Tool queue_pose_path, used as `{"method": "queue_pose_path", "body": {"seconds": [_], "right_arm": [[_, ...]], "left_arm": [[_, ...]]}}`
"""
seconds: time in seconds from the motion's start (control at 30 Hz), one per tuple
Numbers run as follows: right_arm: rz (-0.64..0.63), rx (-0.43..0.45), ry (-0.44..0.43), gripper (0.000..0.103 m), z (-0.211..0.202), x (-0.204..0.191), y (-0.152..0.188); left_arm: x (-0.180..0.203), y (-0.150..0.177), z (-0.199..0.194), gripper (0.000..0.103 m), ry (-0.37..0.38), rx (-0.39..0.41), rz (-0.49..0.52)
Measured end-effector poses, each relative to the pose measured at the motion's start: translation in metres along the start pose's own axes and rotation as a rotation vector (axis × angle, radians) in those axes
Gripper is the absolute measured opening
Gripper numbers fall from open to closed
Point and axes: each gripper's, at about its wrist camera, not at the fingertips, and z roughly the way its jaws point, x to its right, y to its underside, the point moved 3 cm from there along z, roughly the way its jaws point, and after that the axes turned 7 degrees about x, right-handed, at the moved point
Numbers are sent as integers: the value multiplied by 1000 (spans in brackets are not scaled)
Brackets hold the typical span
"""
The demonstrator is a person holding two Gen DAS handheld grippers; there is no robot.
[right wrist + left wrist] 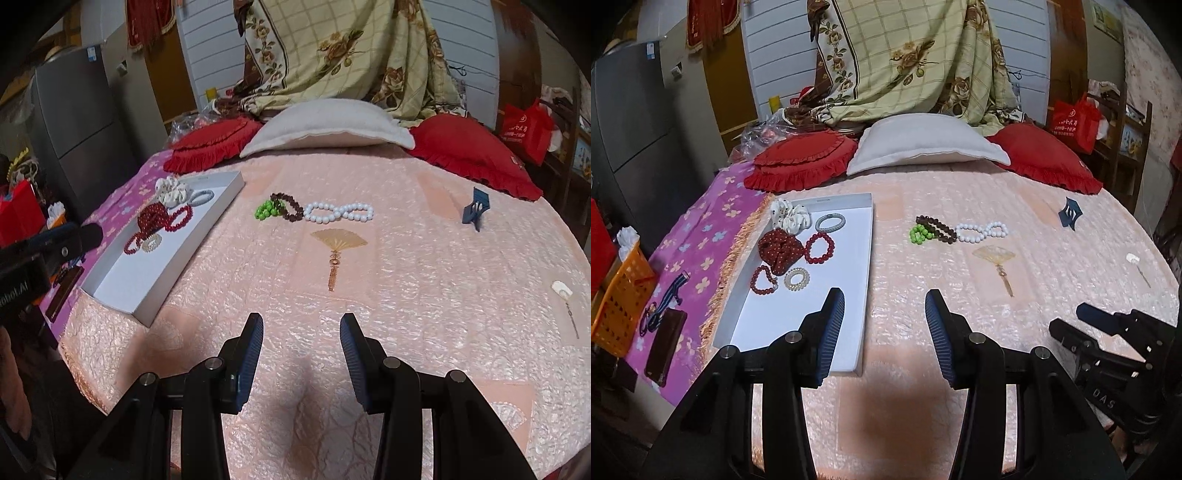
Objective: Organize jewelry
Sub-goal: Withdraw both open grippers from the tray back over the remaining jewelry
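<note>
A white tray (846,295) lies on the pink bedspread at the left, also in the right wrist view (177,258). It holds a white scrunchie (790,216), a grey-blue band (831,222), a red dotted scrunchie (779,251), two red bead bracelets (820,248) and a clear coil tie (796,278). On the bedspread lie a green bead bracelet (266,210), a dark brown bracelet (290,208), a white bead string (338,213), a fan-shaped hairpin (338,243), a blue clip (476,208) and a white-headed hairpin (565,299). My left gripper (884,299) is open and empty over the tray's right edge. My right gripper (301,325) is open and empty above the bedspread.
Two red frilled cushions (801,162) and a white pillow (923,144) lie at the bed's head under a hanging quilt. A purple blanket (701,258) with a dark wallet covers the left edge. An orange basket (620,299) and a grey fridge (631,122) stand left of the bed.
</note>
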Motion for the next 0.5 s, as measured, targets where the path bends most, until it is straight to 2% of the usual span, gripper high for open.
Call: {"method": "queue_pose_path", "body": {"seconds": [0.27, 0.5], "right_arm": [[16, 52, -5, 41, -28, 8, -3], [0, 94, 25, 42, -51, 10, -7]], "left_arm": [[6, 2, -25, 45, -40, 13, 29], [11, 3, -35, 45, -31, 25, 37]]}}
